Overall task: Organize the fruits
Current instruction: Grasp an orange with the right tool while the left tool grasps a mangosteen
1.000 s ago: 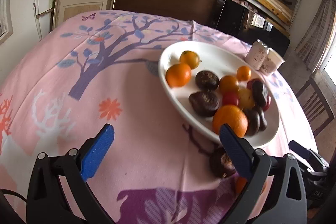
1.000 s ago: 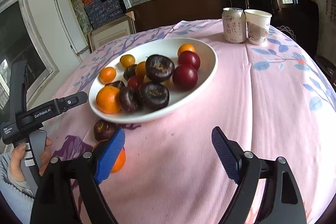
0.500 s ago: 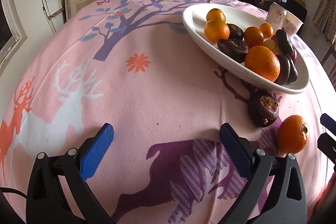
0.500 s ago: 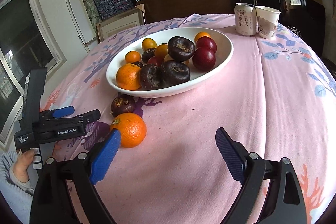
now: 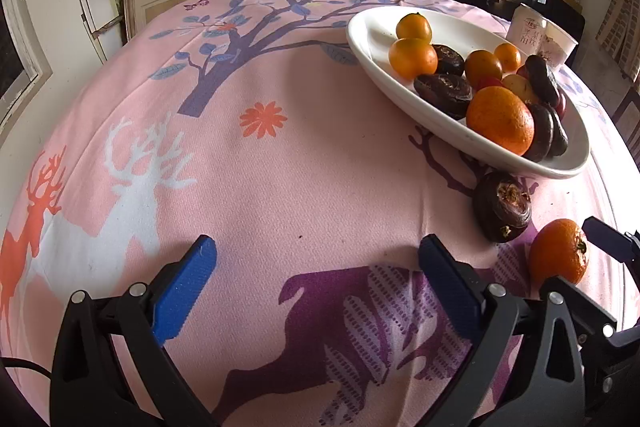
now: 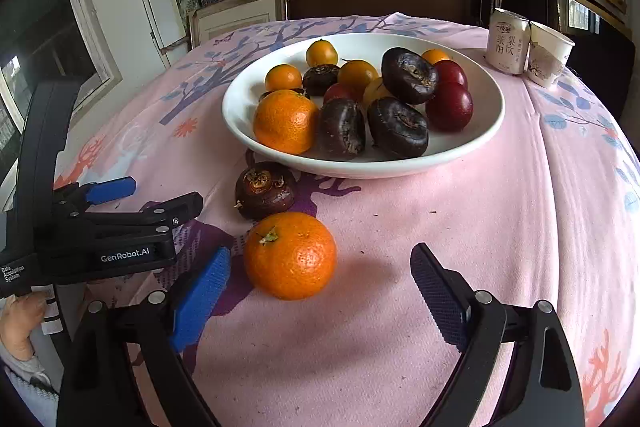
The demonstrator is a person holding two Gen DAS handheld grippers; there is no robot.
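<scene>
Both grippers drawn back from the plate; loose fruit now in full view.

The right gripper point(image 6: 318, 291) sits lower and nearer the table edge than a second ago, its wide-open jaws now flanking the loose orange point(image 6: 290, 255); the left gripper point(image 5: 318, 283) has pulled back from the white plate point(image 5: 436, 115), so the dark fruit point(image 5: 503, 206) beside the plate shows unobstructed.

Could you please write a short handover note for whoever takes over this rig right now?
Left tool: open, empty, above the pink printed tablecloth.
Right tool: open, empty, with the loose orange mandarin lying between its fingers.
Done: most fruit sits in the white ceramic bowl.
Left: the mandarin and the dark brown water chestnut beside the bowl, both on the cloth.
</scene>
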